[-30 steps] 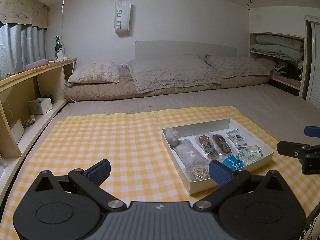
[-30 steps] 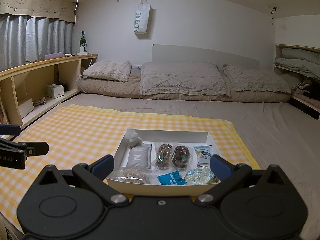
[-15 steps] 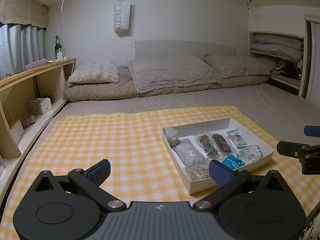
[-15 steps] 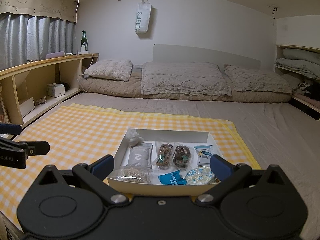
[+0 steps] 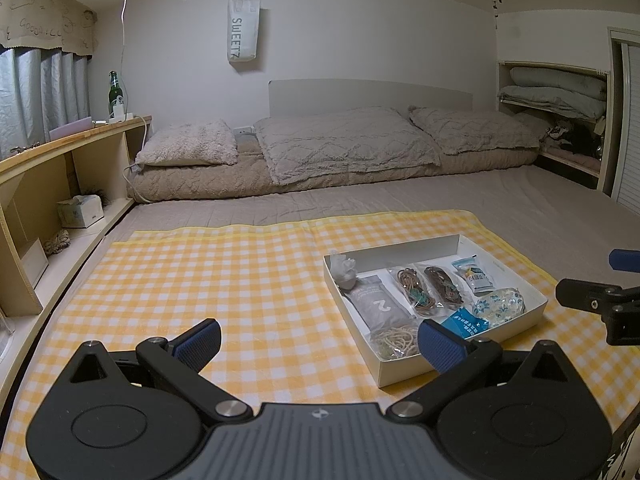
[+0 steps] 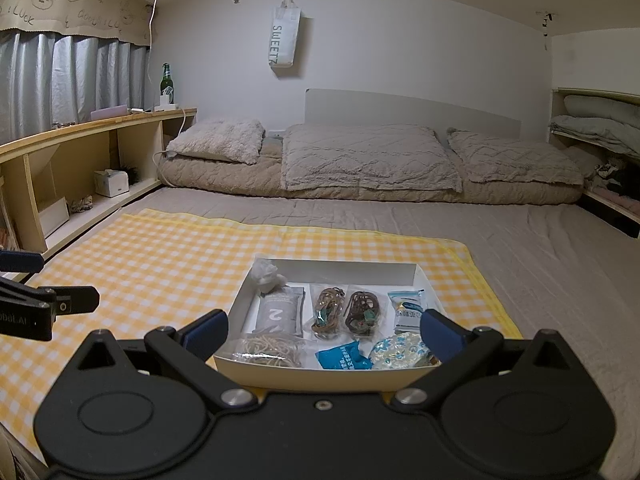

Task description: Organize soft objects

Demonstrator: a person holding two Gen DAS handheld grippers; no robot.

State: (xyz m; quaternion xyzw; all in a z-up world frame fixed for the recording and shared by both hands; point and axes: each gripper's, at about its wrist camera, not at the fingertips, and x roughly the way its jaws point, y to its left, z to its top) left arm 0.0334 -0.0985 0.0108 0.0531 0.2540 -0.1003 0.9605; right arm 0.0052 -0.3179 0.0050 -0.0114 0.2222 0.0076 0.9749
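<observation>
Nearest the cameras, the left gripper [image 5: 318,342] and the right gripper [image 6: 324,330] both stand spread wide with nothing between their blue pads. The left one hangs over the yellow checked cloth [image 5: 240,280], with the white box [image 5: 534,314] off to its right; the right one faces the box's near wall [image 6: 320,376] head-on. Inside the box, along the near side, lie a bag of rubber bands [image 6: 272,350], a blue sachet [image 6: 344,358] and a floral pouch [image 6: 400,354]. Behind them sit a grey pack [image 6: 280,312], two clear bags of cords [image 6: 346,312], a snack packet [image 6: 408,308] and crumpled white tissue [image 6: 266,274] in the far left corner. Beyond the cloth stretches the bed [image 6: 520,264] with pillows [image 6: 368,156].
</observation>
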